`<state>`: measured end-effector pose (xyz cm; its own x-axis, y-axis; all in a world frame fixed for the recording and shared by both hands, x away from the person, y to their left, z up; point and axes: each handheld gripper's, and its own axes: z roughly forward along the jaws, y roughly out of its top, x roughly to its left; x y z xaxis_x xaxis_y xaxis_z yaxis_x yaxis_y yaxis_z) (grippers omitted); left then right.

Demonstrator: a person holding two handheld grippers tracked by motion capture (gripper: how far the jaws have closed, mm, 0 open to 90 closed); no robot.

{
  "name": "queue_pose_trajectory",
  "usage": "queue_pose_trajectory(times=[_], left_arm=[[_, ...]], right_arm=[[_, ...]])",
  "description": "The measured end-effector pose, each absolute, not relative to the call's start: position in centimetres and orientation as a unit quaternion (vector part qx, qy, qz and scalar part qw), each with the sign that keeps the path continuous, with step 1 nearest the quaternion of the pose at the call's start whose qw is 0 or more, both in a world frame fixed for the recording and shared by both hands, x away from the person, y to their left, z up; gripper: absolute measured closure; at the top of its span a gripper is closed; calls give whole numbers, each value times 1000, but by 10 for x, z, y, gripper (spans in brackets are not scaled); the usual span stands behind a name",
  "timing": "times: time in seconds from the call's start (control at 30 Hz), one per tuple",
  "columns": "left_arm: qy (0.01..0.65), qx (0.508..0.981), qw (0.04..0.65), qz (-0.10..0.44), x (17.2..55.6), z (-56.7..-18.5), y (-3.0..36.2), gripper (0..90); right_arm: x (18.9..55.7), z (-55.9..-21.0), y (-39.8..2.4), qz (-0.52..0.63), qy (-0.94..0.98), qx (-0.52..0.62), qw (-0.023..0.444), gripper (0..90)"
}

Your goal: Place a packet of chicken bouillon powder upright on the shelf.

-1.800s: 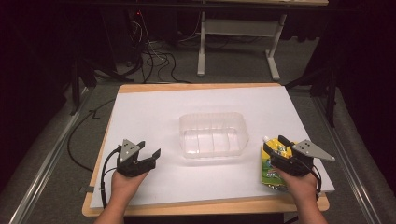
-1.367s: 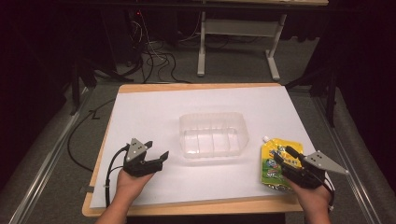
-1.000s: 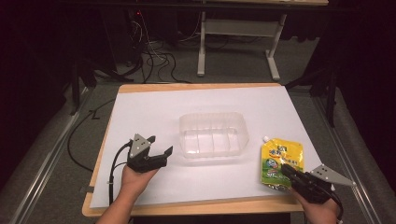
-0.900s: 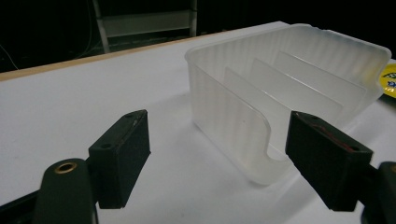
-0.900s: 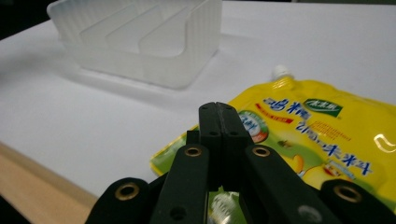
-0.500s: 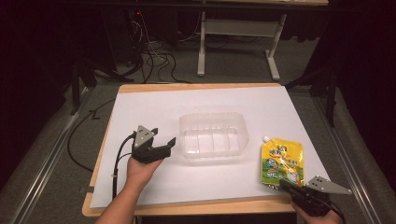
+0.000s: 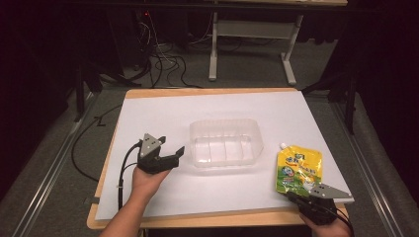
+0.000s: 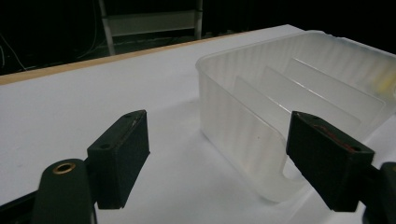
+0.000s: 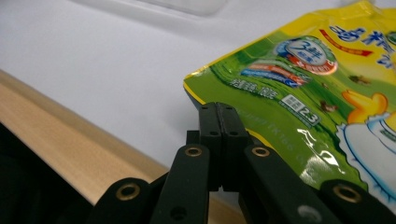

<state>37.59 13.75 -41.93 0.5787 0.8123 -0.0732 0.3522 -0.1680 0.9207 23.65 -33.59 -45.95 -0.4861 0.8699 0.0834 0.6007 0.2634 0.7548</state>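
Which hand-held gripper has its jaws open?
The left hand-held gripper, beside the clear plastic container: its jaws stand wide apart. The right hand-held gripper has its jaws pressed together at the near edge of the yellow-green spout pouch.

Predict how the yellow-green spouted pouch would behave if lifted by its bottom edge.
The pouch is probably floppy: it lies flat and would sag. Its glossy film may be slippery. The corner spout end would likely hang lowest.
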Motion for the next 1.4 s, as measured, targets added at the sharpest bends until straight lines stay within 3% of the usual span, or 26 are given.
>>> queue_pose_trajectory(times=[0.3,0.83,1.23,1.4], left_arm=[[421,721,500,231,368,-421,157,220],[403,736,495,226,374,-422,141,222],[461,709,479,237,361,-435,200,272],[472,701,477,242,354,-440,217,292]], right_arm=[[260,-458,-329,382,768,477,193,900],[251,-462,-339,370,759,498,198,900],[280,-454,-319,398,770,465,183,900],[286,-436,-322,438,747,445,227,900]])
